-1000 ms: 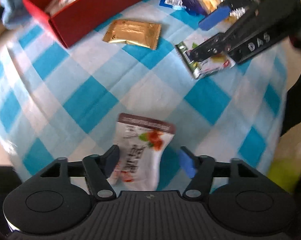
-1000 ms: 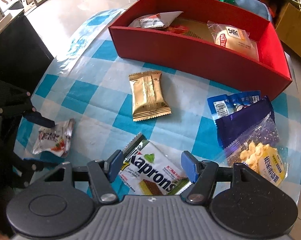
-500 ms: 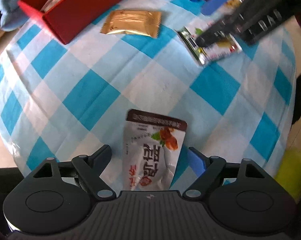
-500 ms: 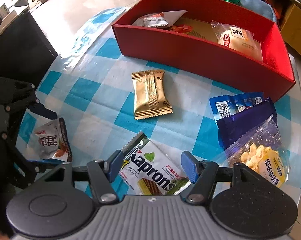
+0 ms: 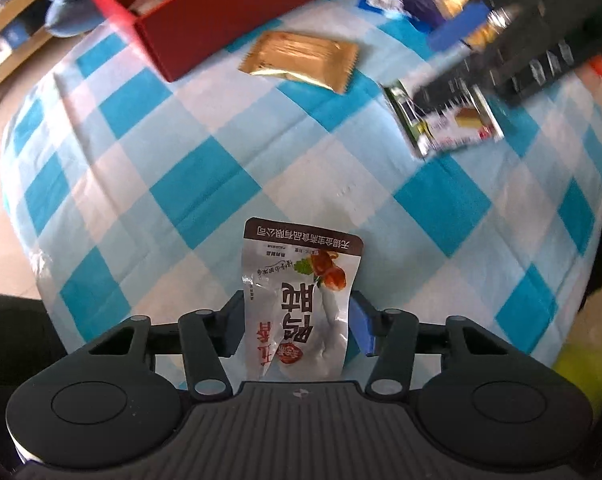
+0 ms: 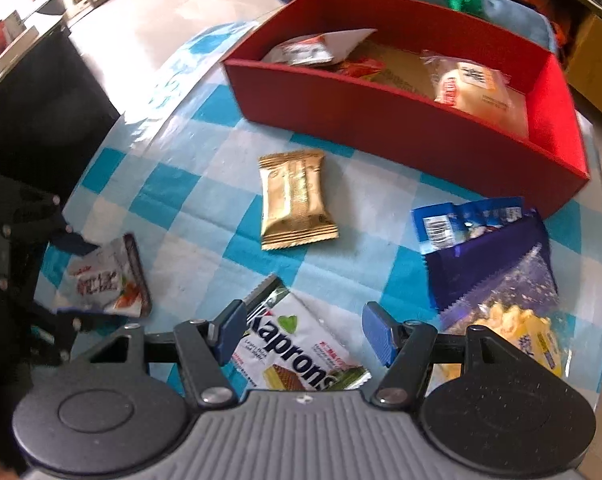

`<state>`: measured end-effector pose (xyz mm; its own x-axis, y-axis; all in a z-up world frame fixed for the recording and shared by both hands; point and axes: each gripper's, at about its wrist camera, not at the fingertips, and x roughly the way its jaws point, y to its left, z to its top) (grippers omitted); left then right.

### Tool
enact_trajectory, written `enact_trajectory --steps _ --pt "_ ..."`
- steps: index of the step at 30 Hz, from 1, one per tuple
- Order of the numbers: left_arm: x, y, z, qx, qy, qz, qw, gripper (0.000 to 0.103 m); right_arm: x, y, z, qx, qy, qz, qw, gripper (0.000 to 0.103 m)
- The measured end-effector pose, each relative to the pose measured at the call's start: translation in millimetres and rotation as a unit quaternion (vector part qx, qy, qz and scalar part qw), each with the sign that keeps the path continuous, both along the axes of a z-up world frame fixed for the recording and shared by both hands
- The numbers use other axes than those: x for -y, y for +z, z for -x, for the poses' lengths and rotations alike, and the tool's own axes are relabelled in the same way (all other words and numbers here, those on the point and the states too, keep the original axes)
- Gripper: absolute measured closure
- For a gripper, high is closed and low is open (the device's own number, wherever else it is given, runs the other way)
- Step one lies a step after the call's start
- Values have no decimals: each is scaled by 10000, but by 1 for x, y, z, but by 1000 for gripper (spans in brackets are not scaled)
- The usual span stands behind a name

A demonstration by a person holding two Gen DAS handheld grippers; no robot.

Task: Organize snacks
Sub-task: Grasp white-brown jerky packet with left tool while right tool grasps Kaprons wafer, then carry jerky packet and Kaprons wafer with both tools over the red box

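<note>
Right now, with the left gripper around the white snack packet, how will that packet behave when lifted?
The white packet is thin crinkled foil, so probably light and floppy, sagging past the left gripper. Its glossy film may slip.

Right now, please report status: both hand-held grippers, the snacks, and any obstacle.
Left hand-held gripper shut on white pouch. Right hand-held gripper open over wafer pack. Red box partly filled; gold pack lies before it.

My left wrist view looks low and close across the checked cloth (image 5: 205, 196) toward the red box (image 5: 205, 36). My right wrist view faces the box (image 6: 401, 128) from higher. Both share the gold packet (image 5: 301, 60) (image 6: 295, 200).
</note>
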<state>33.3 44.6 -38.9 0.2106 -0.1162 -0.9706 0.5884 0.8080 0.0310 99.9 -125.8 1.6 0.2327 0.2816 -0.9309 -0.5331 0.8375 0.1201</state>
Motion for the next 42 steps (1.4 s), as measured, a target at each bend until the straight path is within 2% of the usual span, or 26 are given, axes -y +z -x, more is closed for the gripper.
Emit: enact_trajectory --steps 6,9,13,16,20,23,25,28,35,40,42 --pt "3 1 -1 -84 203 153 9996 43 -27 -11 11 79 947 327 9949 38" --pt "7 0 -7 -76 183 147 9997 42 -30 -20 12 -16 1129 406 9928 36" --pt "6 -4 -11 -64 176 183 9997 41 -34 -23 21 91 1490 594 9870 34" --pt "9 -5 -8 -21 99 106 9999 40 -35 -27 23 90 1515 567 9868 23" --pt "14 -7 -5 -12 88 66 9999 33 -40 -36 29 100 1443 712 9869 0" --pt "15 -8 -5 -4 74 44 10000 32 -38 -37 29 84 1250 769 9891 0" --pt "15 -8 -6 -23 105 51 9999 32 -34 -34 26 121 1025 740 9919 7" --pt "14 -7 -7 -37 269 84 9996 36 -26 -24 25 186 740 630 9951 37" --pt "9 0 -8 55 710 112 9974 44 -29 -19 33 422 516 772 9948 42" --pt "8 6 -14 201 916 161 9955 45 -21 -13 35 578 223 787 9950 43" --pt "11 13 -17 278 946 294 9947 45 -19 -6 34 674 114 689 9953 43"
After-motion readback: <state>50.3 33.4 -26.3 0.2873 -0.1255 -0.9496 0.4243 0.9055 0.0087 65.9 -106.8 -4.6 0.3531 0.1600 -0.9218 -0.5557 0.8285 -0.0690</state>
